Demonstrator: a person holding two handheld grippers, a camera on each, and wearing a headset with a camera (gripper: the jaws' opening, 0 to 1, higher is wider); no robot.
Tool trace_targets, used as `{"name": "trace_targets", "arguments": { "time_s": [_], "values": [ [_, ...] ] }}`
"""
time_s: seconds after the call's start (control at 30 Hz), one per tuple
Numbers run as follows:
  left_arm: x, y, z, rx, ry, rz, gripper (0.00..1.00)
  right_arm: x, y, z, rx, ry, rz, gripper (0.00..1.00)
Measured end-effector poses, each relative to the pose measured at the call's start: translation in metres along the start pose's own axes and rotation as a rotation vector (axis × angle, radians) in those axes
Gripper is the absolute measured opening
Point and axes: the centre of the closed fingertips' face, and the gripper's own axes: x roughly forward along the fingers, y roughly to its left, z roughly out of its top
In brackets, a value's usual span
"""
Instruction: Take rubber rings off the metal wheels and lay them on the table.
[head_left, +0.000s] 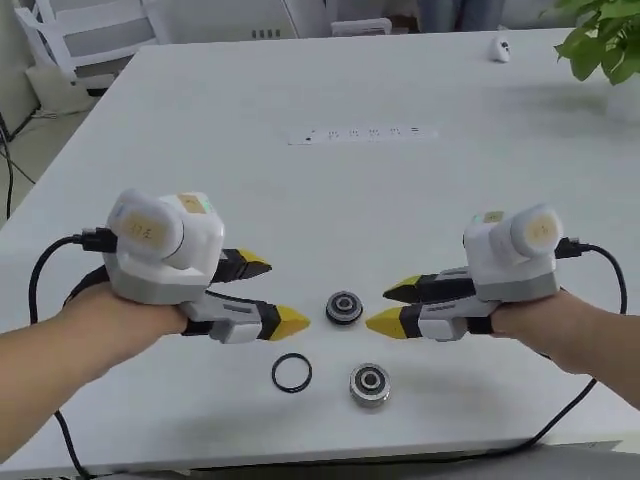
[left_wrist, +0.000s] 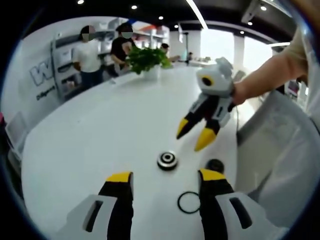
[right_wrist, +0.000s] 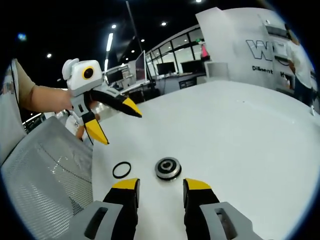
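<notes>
A small metal wheel (head_left: 344, 308) with a dark outer band lies on the white table (head_left: 300, 190), right between my two grippers. My left gripper (head_left: 272, 293) is open just left of it, nothing between its yellow tips. On the other side my right gripper (head_left: 390, 306) is open too, tips toward the wheel. Nearer me lie a loose black rubber ring (head_left: 291, 373) and a second wheel (head_left: 370, 384) with a bare silver rim. The left gripper view has the wheel (left_wrist: 167, 160) ahead of the jaws and the ring (left_wrist: 189, 202) lower right. In the right gripper view the wheel (right_wrist: 168, 168) sits just beyond the tips, the ring (right_wrist: 121, 170) to its left.
A flush socket strip (head_left: 365, 133) is set in the table's middle. A green plant (head_left: 603, 40) and a small white object (head_left: 502, 47) stand at the far right. White chairs (head_left: 90, 40) are beyond the far left corner. The table's near edge runs just below the ring.
</notes>
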Motion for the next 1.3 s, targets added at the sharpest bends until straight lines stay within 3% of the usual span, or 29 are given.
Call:
{"name": "trace_targets", "arguments": {
  "time_s": [0.2,0.63,1.3],
  "values": [
    [0.009,0.001,-0.002,-0.005,0.011,-0.007,0.53,0.005,-0.003,-0.001,-0.039,0.006,-0.008,0.36],
    [0.027,0.001,-0.002,-0.014,0.017,-0.031,0.52,0.010,-0.009,-0.003,-0.064,0.001,0.001,0.34],
    [0.055,0.001,-0.005,-0.030,0.033,-0.078,0.46,0.023,-0.011,-0.007,-0.054,0.008,0.027,0.32]
  ]
}}
